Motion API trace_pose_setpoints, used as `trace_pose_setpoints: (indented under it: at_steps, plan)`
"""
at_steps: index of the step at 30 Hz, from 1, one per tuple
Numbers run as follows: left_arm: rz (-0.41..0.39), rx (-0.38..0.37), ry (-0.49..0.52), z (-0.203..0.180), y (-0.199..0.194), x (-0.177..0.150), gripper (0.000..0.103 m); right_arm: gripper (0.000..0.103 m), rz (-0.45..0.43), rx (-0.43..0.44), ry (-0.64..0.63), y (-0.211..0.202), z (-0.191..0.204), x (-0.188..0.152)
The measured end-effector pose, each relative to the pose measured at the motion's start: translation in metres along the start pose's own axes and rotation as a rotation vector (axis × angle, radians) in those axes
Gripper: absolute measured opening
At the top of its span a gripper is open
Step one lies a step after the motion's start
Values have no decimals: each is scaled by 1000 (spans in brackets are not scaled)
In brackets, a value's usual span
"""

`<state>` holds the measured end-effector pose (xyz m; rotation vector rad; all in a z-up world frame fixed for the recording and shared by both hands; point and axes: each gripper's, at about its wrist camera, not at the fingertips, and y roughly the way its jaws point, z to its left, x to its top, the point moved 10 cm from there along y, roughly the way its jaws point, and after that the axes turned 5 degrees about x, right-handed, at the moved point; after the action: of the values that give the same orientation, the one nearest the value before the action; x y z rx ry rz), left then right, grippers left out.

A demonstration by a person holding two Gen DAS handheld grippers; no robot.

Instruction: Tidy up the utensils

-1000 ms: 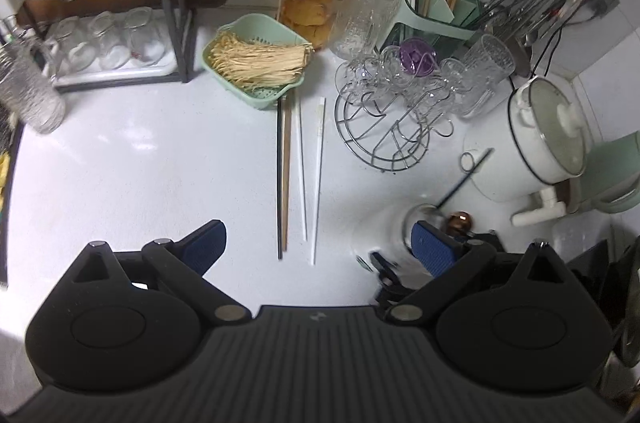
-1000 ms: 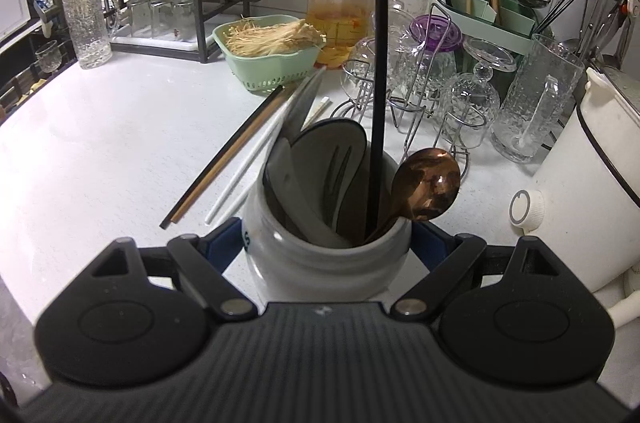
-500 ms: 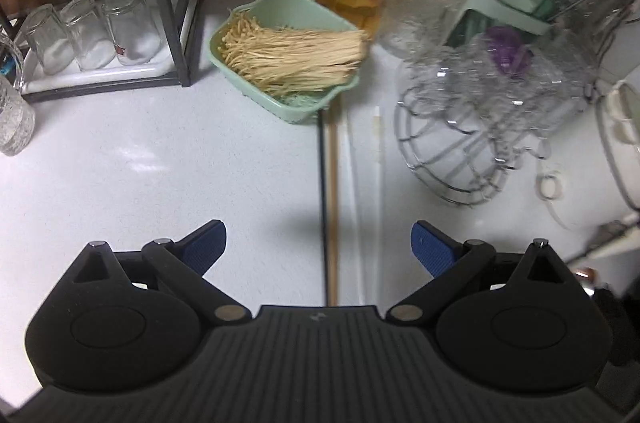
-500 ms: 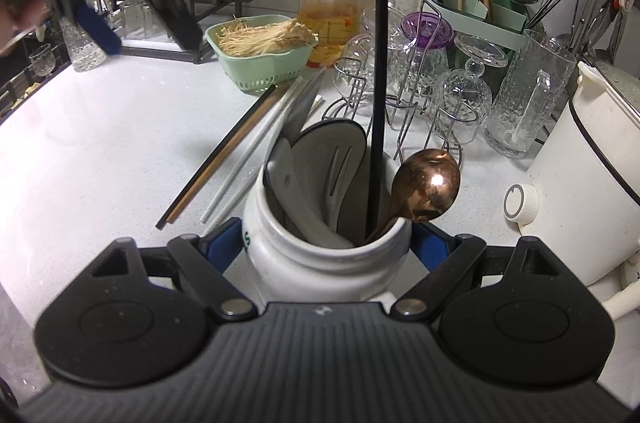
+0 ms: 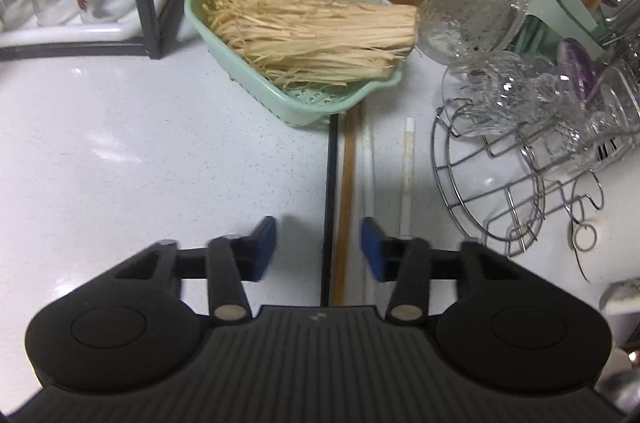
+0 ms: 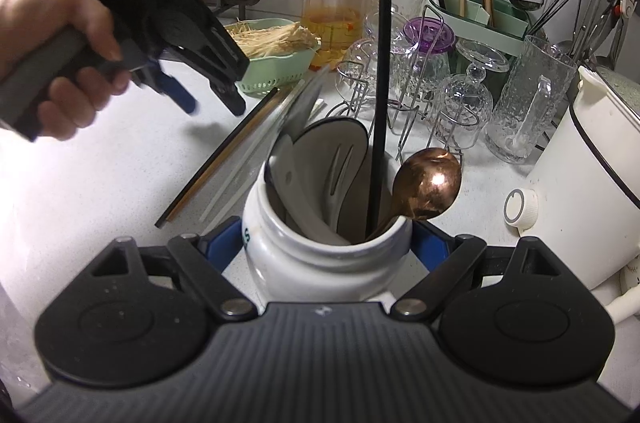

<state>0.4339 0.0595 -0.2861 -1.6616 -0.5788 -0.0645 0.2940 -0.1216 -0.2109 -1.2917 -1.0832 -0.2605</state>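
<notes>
The left tongs [image 5: 319, 247] hang low over the white worktop [image 5: 140, 163], pointing steeply down. Their jaws have just been closing, but they do not grip yet: the blue pads [image 5: 265, 243] stand apart. Between them lie a black chopstick [image 5: 330, 183] and a brown chopstick [image 5: 347, 191], flat on the worktop. Neither pad touches them. A white chopstick [image 5: 369, 159] lies close to the right pad, and another white one [image 5: 408, 175] lies outside the jaws, further right. The far ends of the sticks reach up to a green basket [image 5: 224, 35] filled with pale strands. To the right of the sticks stands a wire rack [image 5: 480, 159] with glass cups.

The right tongs [image 6: 326, 243] are clenched on a white jar [image 6: 320, 259], one pad on each side of its body. The jar stands on the worktop and holds a grey spatula [image 6: 332, 167], a copper spoon [image 6: 428, 183] and a thin black handle [image 6: 380, 63]. In the right view, a hand [image 6: 52, 59] holds the left tongs above the worktop, to the left of the jar and over the near part of the chopsticks.
</notes>
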Motion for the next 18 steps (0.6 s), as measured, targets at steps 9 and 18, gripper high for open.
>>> trace_pose_setpoints:
  at_steps: [9,18]
  plan:
    - [-13,16,40,-4,17,11,21,91,-6,10,-9,2,0,0]
    - [-40,77,209,-26,20,9,20,92,-7,11,-31,3,1,0]
